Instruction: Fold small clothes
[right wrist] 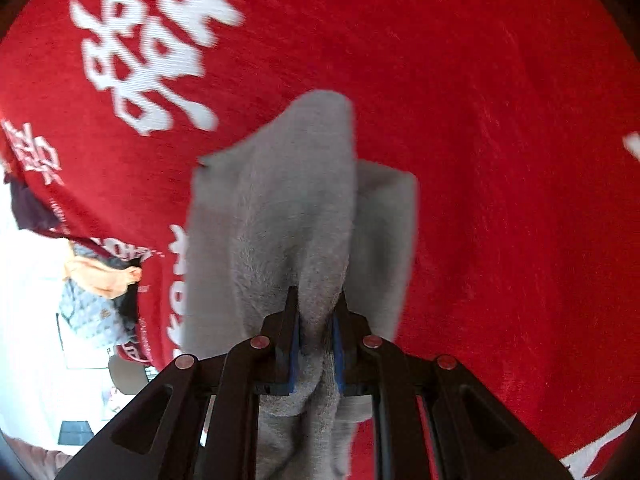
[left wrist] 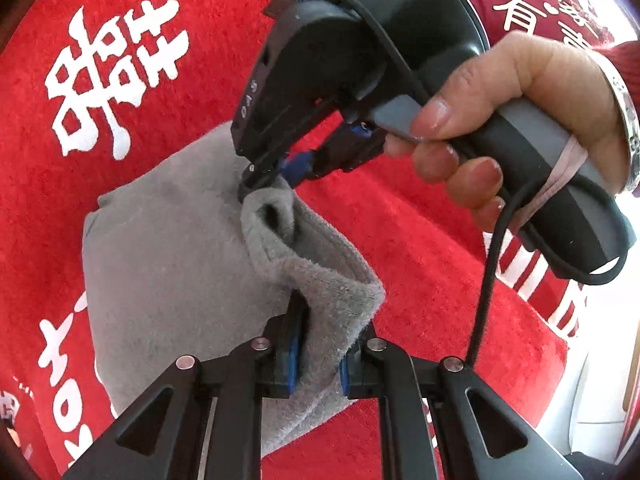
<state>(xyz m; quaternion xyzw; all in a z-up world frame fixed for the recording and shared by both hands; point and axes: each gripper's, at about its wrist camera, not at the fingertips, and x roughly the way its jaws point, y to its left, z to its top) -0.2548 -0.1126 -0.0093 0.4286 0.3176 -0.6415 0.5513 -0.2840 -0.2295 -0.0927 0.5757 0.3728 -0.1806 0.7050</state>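
A small fluffy grey cloth [left wrist: 168, 264] hangs partly lifted over the red surface, held along one edge by both grippers. My left gripper [left wrist: 320, 344] is shut on a bunched fold of that edge at the bottom of the left wrist view. Further along the same edge, my right gripper [left wrist: 260, 184] pinches a rolled corner, held by a person's hand [left wrist: 512, 120]. In the right wrist view the grey cloth [right wrist: 272, 208] drapes forward from my right gripper [right wrist: 316, 328], with fabric squeezed between the blue pads [right wrist: 295, 354]. The cloth's far end is doubled over.
A red cover with white characters [left wrist: 120, 80] spreads under everything. Its edge drops off at the right [left wrist: 560, 344] in the left wrist view and at the left [right wrist: 152, 280] in the right wrist view, beyond which lie a pale floor and some bundled items [right wrist: 96, 304]. A black cable [left wrist: 484, 288] hangs from the right gripper.
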